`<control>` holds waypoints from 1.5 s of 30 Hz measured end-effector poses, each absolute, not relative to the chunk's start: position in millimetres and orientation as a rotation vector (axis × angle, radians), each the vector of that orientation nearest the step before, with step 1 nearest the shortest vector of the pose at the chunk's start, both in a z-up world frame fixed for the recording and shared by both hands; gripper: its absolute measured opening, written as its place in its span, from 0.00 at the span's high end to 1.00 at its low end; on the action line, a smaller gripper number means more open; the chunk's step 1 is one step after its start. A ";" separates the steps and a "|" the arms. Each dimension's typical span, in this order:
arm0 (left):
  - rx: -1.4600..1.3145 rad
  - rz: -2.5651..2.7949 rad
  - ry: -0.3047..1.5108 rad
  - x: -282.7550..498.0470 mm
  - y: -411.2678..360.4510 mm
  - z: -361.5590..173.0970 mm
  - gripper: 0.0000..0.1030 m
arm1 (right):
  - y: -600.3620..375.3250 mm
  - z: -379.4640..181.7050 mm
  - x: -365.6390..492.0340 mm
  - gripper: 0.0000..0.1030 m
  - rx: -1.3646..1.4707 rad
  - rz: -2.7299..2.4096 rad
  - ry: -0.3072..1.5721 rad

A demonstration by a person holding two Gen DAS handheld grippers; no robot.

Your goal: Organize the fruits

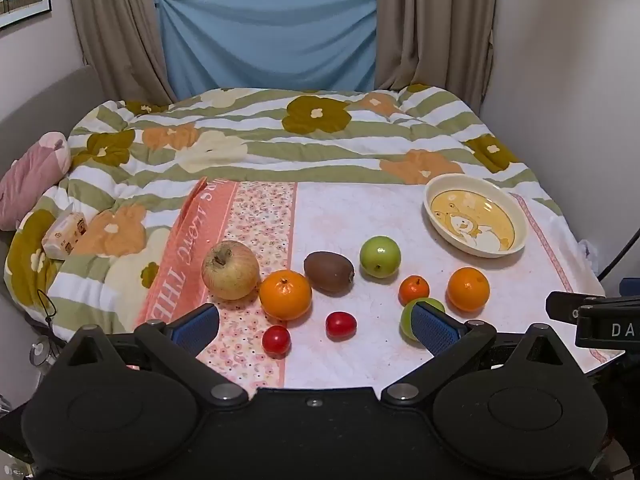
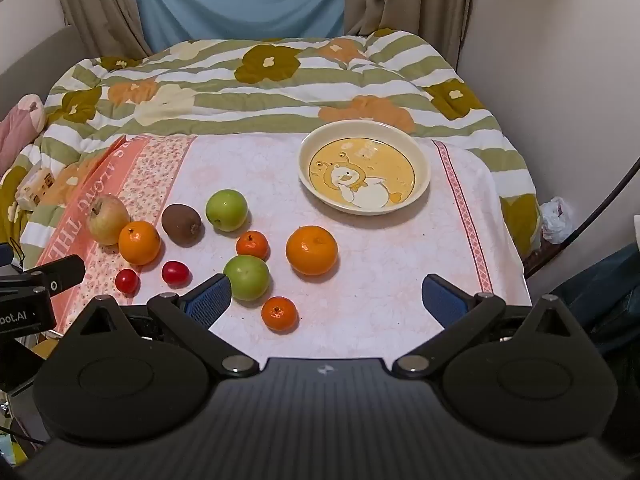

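Fruit lies loose on a pink-white cloth [image 2: 380, 280]: a yellow apple [image 2: 107, 219], oranges [image 2: 139, 242] [image 2: 311, 250], a kiwi [image 2: 181, 225], green apples [image 2: 226, 210] [image 2: 246, 277], small mandarins [image 2: 252, 245] [image 2: 279, 313], two red cherry tomatoes [image 2: 175, 272] [image 2: 127, 281]. An empty cream plate with a duck picture [image 2: 364, 168] sits at the far right. My left gripper [image 1: 316, 326] is open above the near edge, tomatoes [image 1: 340, 325] between its fingers. My right gripper [image 2: 326, 300] is open and empty near the small mandarin.
The cloth lies on a board over a bed with a flowered quilt [image 2: 260, 80]. A tissue pack [image 1: 64, 232] and a pink pillow [image 1: 28, 180] lie at the left. Walls and curtains close in behind and at the right.
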State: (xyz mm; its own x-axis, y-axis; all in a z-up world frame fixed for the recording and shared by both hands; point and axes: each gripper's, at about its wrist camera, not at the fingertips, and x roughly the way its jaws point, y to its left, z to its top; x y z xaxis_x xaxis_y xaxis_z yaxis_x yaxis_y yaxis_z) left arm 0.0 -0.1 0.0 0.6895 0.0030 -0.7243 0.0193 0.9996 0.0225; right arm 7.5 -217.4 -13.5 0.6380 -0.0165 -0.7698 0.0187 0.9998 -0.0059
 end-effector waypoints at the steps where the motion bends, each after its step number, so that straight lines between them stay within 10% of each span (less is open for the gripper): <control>1: 0.033 -0.005 0.810 -0.2 0.0 0.0 0.00 | -217.6 -13.5 7.6 0.00 0.005 -0.018 0.883; 45: 0.037 0.004 0.810 5.0 -2.6 -3.2 0.00 | -224.7 -16.8 9.9 0.00 0.042 -0.022 0.895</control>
State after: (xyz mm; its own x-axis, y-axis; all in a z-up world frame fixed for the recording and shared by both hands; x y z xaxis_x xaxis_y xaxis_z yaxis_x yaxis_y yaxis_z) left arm 5.0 -2.6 -3.2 0.6895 0.0174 -0.7241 0.0106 0.9994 0.0341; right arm 9.9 -224.7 -16.8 0.6252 -0.0013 -0.7804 0.0364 0.9990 0.0275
